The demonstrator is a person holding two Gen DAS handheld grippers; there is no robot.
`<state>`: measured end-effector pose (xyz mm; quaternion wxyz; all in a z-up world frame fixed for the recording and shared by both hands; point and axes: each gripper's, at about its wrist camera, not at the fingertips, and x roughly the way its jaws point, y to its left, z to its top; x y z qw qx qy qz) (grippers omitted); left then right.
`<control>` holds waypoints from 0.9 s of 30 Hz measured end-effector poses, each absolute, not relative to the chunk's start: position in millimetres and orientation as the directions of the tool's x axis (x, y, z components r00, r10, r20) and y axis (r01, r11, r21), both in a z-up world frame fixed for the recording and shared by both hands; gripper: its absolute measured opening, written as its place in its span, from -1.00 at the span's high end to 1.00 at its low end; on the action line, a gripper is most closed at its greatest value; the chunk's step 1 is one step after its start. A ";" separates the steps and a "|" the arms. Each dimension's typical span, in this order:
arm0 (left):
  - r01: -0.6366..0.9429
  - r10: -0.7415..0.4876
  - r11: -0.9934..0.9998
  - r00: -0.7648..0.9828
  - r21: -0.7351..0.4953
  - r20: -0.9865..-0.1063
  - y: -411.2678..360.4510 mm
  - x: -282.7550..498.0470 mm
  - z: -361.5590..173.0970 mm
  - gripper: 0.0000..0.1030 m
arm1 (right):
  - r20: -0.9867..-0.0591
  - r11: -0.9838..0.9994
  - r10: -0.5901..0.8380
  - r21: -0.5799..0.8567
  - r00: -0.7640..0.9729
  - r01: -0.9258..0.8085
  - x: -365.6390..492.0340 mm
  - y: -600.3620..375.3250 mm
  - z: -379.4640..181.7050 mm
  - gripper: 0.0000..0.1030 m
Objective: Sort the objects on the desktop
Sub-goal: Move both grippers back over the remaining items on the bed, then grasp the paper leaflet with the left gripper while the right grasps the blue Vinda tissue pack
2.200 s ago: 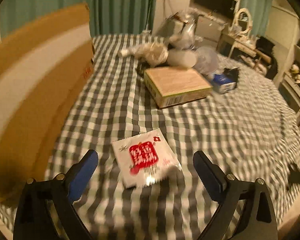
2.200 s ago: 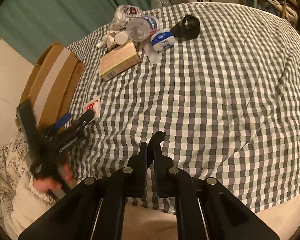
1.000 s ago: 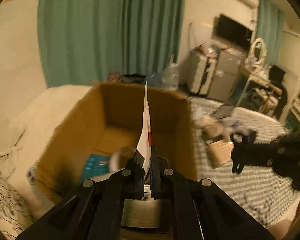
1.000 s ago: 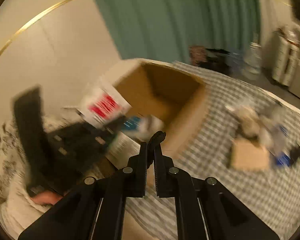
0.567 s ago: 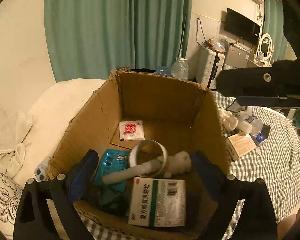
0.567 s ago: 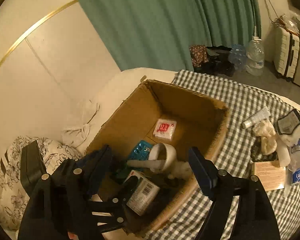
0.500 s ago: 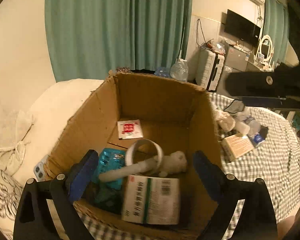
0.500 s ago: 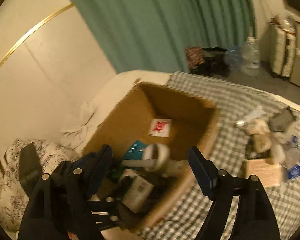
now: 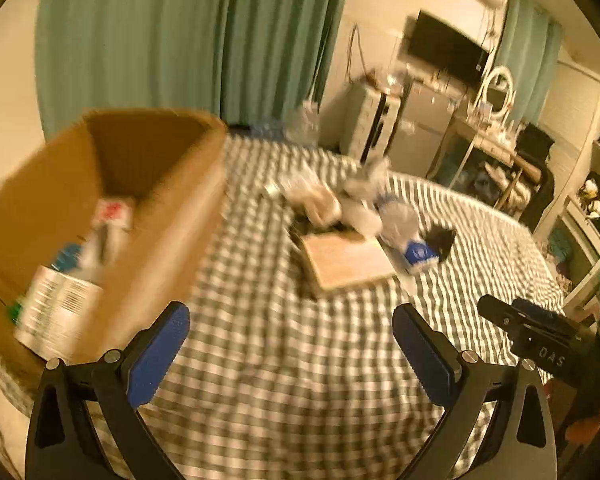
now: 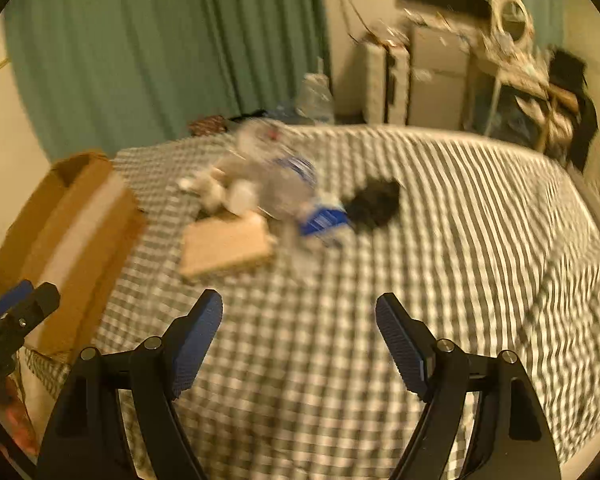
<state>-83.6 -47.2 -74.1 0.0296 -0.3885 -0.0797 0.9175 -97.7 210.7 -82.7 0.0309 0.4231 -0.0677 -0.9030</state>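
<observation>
Nearest the cardboard box (image 9: 148, 216), on its open side, the left hand-held gripper (image 9: 288, 354) is hanging with jaws spread wide and gripping nothing; the right hand-held gripper (image 10: 298, 344) is hovering over the checked bed (image 10: 440, 240), equally wide and unladen. Inside the box a white medicine carton (image 9: 56, 312) is leaning near the front and a red-and-white sachet (image 9: 114, 212) is lying toward the back. Beyond the box, a flat tan box (image 9: 346, 260) is lying on the bed, touching a blurred heap of desktop objects (image 9: 340, 200) just behind it
</observation>
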 end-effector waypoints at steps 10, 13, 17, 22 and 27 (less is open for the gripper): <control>0.037 0.102 -0.987 -0.601 -0.155 -0.793 11.4 -166.0 -127.0 -1.00 | -0.754 -0.992 -0.124 0.110 -0.645 0.061 -129.7 233.8 -108.6 -0.53; -0.013 0.100 -0.993 -0.619 -0.118 -0.779 13.1 -181.9 -134.7 -1.00 | -0.770 -0.987 -0.160 0.121 -0.617 0.105 -142.6 235.9 -119.4 -0.53; -0.240 0.139 -0.971 -0.604 0.013 -0.785 12.0 -204.8 -147.1 -1.00 | -0.780 -0.976 -0.214 0.147 -0.588 0.160 -163.6 236.3 -129.8 -0.54; -0.508 0.239 -0.856 -0.556 0.097 -0.796 8.8 -220.7 -156.7 -1.00 | -0.784 -0.971 -0.233 0.157 -0.575 0.179 -193.8 230.9 -135.9 -0.54; -0.571 0.336 -0.820 -0.528 0.033 -0.780 16.9 -231.2 -162.5 -1.00 | -0.797 -0.968 -0.244 0.165 -0.552 0.191 -220.4 216.6 -147.8 -0.54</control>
